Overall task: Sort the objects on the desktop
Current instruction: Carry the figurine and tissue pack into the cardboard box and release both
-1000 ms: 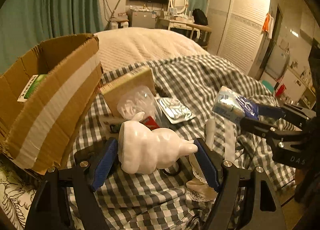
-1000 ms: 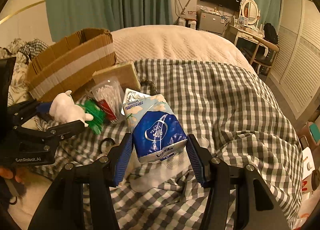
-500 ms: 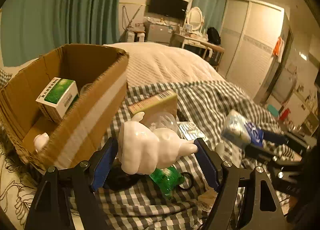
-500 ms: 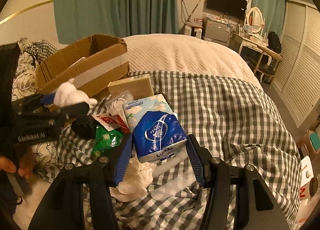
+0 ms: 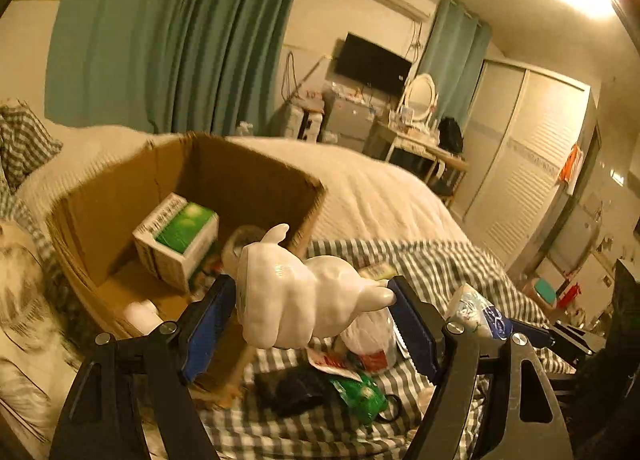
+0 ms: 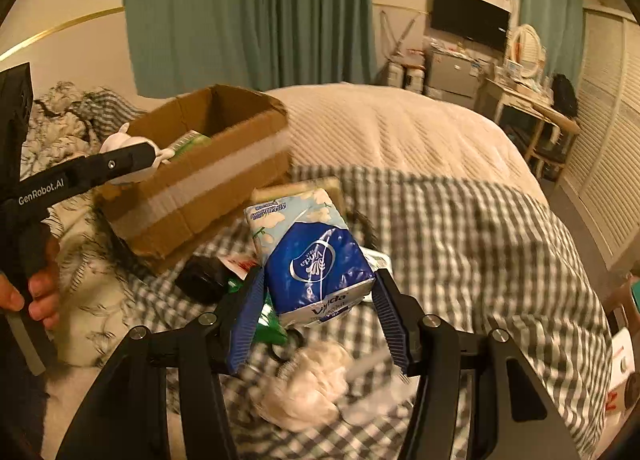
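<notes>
Item: white figurine, carried to the box — drop pending.
Left gripper jaws clamp the figurine at the box's near right edge; right gripper jaws hold a tissue pack above the bed. Handling, as judged: clear the cardboard wall fully, centre over the bare floor beside the green carton, lower before releasing since it looks glazed and breakable; bring the pack in afterwards.

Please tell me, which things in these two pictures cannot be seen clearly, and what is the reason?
- Cardboard box floor, left wrist view: partly hidden by the white figurine.
- Pale round thing in the box, same view: blurred, behind the figurine.
- White crumpled item, right wrist view: motion blur.
- Black object, right wrist view: dark, partly behind the tissue pack.
</notes>
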A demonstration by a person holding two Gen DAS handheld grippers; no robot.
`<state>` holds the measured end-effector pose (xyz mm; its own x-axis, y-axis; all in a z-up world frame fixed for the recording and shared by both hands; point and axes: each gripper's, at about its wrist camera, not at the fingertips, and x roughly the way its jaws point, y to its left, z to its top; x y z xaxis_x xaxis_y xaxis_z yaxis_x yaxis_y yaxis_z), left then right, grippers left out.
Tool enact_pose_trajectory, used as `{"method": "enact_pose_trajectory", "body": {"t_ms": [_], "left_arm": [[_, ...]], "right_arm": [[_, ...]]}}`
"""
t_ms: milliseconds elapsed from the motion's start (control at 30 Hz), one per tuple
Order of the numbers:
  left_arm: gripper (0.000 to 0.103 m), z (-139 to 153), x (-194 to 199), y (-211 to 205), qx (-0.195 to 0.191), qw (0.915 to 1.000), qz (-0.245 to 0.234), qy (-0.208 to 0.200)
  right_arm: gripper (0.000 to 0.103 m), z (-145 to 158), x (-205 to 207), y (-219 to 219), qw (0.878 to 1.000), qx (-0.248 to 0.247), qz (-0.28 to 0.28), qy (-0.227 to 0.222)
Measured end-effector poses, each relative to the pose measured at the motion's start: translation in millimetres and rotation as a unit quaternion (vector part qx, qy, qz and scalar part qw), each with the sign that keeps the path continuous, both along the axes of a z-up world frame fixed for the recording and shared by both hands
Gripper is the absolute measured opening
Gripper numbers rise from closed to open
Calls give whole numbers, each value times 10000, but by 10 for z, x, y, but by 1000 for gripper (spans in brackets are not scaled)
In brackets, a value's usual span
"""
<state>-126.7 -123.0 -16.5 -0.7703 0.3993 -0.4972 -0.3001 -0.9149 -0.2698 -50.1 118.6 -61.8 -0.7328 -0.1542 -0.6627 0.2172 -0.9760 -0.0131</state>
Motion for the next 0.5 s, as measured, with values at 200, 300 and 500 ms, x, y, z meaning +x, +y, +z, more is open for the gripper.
{"method": "enact_pose_trajectory", "body": {"t_ms": [200, 300, 500], "left_arm": [[80, 196, -87, -507, 233, 9990, 362, 150], [80, 181, -226, -685, 300, 9979, 562, 97], [80, 19, -576, -720, -32, 9968, 799, -83]], "right_arm": [[54, 253, -164, -308, 9989, -109, 383, 262], [54, 362, -296, -487, 9976, -191, 586, 311], [54, 485, -643, -958, 9945, -97, 938, 455]]}}
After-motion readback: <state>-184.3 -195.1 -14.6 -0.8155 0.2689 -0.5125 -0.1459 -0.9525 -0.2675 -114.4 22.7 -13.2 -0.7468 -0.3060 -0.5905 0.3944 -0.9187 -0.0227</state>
